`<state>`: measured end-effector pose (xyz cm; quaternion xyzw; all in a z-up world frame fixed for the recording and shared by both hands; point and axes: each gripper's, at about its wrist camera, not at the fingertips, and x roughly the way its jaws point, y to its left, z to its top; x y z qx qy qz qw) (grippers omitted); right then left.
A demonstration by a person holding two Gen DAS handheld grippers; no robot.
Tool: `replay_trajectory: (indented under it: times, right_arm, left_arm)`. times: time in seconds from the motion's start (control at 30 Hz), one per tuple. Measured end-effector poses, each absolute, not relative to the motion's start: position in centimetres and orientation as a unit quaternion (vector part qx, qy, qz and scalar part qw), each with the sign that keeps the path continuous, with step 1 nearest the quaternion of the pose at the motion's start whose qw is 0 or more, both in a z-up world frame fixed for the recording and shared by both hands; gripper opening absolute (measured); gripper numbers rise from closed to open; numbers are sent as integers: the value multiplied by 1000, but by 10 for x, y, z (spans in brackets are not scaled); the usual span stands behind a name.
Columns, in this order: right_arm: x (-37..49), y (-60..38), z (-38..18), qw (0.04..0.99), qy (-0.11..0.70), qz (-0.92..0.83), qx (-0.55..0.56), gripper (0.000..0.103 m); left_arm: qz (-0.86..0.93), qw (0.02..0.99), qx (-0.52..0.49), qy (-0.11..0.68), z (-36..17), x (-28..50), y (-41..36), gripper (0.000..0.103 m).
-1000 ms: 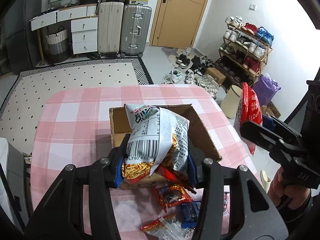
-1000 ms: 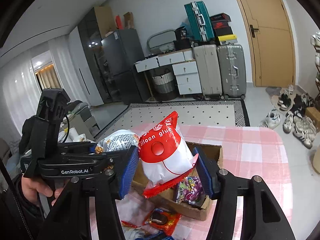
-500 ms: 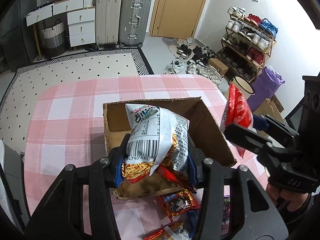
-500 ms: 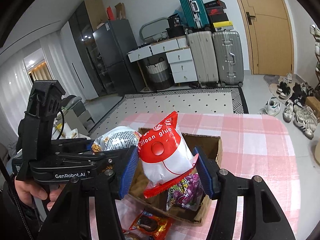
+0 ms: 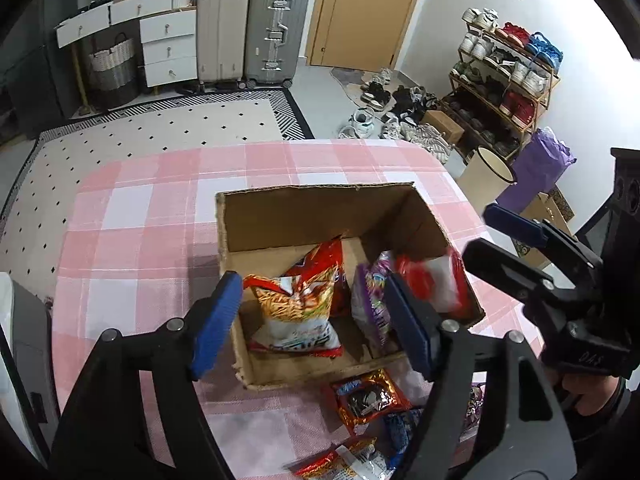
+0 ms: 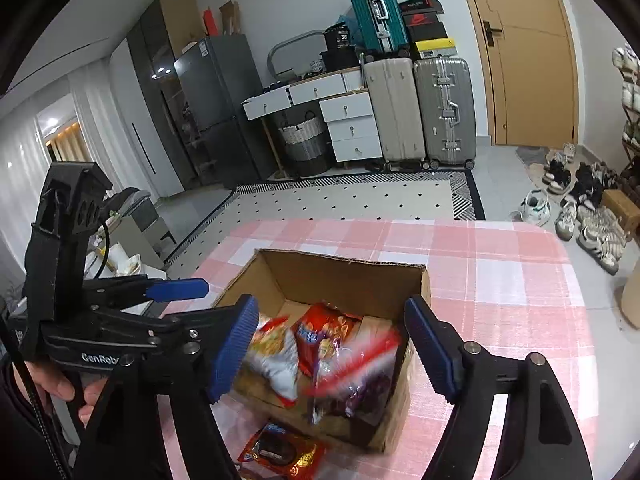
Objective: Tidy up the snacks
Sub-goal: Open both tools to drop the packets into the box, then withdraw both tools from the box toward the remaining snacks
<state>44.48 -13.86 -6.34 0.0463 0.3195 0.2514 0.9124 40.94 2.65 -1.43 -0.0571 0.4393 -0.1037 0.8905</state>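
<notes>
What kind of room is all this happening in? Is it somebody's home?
Most likely a lived-in home, perhaps an entry or living area: a shoe rack full of shoes by the door, suitcases against the wall, and a fridge.

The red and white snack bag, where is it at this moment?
In the left wrist view the red and white snack bag is inside the cardboard box, at its right wall, beside the purple bag.
</notes>
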Motion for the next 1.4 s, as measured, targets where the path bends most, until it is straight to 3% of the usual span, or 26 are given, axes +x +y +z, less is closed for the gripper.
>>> replay_trajectory:
  times: [0.5, 0.63, 0.77, 1.13, 1.4]
  right_arm:
    - [386, -148, -30, 928, 275, 251, 24, 83]
    - [360, -147, -20, 932, 259, 254, 11, 84]
    - [332, -148, -7, 935, 238, 263, 12, 92]
    - [255, -152, 11, 944, 199, 263, 4, 99]
    - [221, -160, 8, 943, 198, 266, 20, 101]
  left_arm:
    - [-95, 911, -51, 398, 30, 351, 28, 72]
    - [-91, 920, -48, 378, 49, 326, 27, 79]
    - [-96, 923, -49, 369, 61, 299, 26, 80]
    - [-93, 934, -47, 343, 77, 228, 25, 82]
    - [-105, 941, -46, 319, 89, 173, 16, 94]
